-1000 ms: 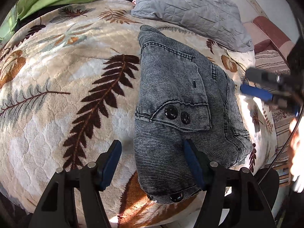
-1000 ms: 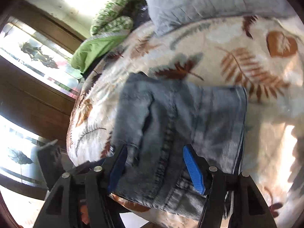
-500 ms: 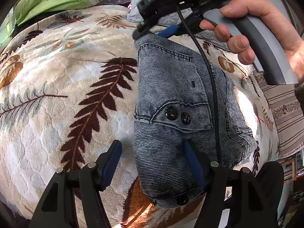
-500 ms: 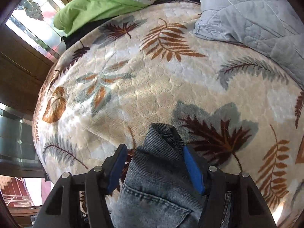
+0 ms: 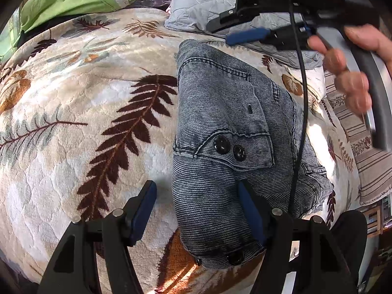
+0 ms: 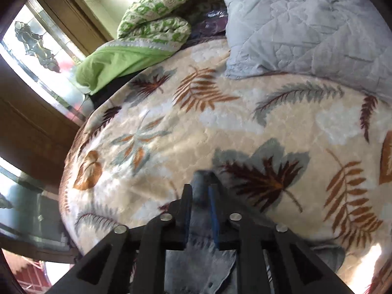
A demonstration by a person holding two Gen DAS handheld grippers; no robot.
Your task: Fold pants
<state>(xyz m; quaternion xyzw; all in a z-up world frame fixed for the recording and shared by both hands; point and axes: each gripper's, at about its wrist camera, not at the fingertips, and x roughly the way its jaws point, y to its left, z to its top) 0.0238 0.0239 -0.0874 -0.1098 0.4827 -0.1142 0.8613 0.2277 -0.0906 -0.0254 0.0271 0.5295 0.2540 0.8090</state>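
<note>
Right hand-held gripper point(image 6: 199, 193) clamped on pants point(image 6: 198, 257)

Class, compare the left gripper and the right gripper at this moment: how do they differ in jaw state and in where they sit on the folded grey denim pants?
The left gripper has its jaws spread wide, while the right gripper has its jaws pinched on a bunched fold.

The left gripper sits over the near end of the folded grey denim pants; the right gripper holds the far corner by the pale blue quilted pillow.

Both have blue pads on black fingers.
</note>
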